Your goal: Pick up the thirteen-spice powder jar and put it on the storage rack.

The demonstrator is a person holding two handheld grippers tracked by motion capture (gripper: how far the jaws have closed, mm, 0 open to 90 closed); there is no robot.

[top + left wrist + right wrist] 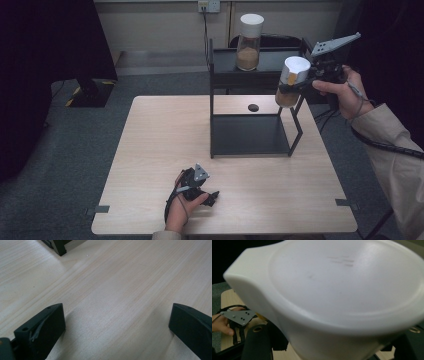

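While the right gripper (pixel 295 86) holds its jar (pixel 291 82) in the air beside the black shelf rack (pixel 250 135), the work looks roughly half done: 1 jar (pixel 249 42) with a white lid and brown contents already stands upright on the rack's upper shelf (pixel 270 62), and the 2nd, of the same kind, is not yet set down. What seems left is to bring the held jar over the upper shelf, stand it there and let go. That is a judgement from how things lie.

The right fingers are clamped on the held jar just below its lid; in the right gripper view the white lid (pixel 347 290) looms close. The jar hangs at the rack's right front corner, about level with the upper shelf and clear of the worktop (pixel 165 150). Its long axis runs nearly upright but tilted, lid uppermost and leaning towards the gripper, base swung down towards the rack's right post.

The left gripper (pixel 200 187) rests low on the worktop near the front edge, well apart from the rack, its fingers (pixel 42 327) spread wide with bare wood between them. A small dark disc (pixel 253 107) lies on the worktop behind the rack's lower shelf
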